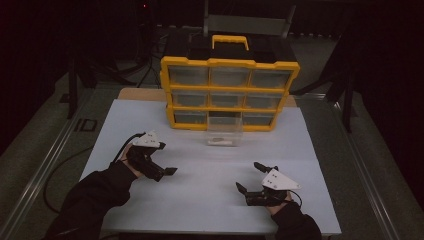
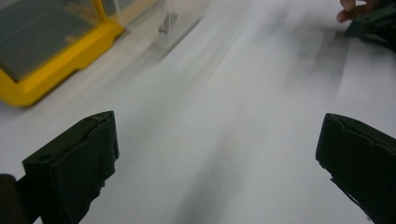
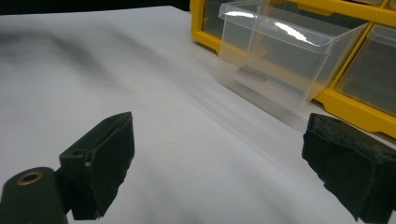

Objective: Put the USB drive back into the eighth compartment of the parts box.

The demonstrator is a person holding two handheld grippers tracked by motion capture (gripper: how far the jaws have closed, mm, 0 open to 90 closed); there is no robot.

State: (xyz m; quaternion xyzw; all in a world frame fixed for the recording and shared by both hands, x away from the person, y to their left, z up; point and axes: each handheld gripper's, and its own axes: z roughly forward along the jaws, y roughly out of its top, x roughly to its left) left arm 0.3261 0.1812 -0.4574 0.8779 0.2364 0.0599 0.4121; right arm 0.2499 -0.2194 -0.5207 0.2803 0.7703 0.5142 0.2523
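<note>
Both claws hover low over the white worktop (image 1: 200, 165), each spread wide and gripping nothing. Left claw (image 1: 167, 173) sits at the near left; right claw (image 1: 250, 177) sits at the near right, well apart from it. Farther off, a clear plastic drawer (image 1: 224, 134) is pulled out of the bottom row of the yellow organiser cabinet (image 1: 230, 92), with a small dark item (image 1: 220, 142) inside.
</note>
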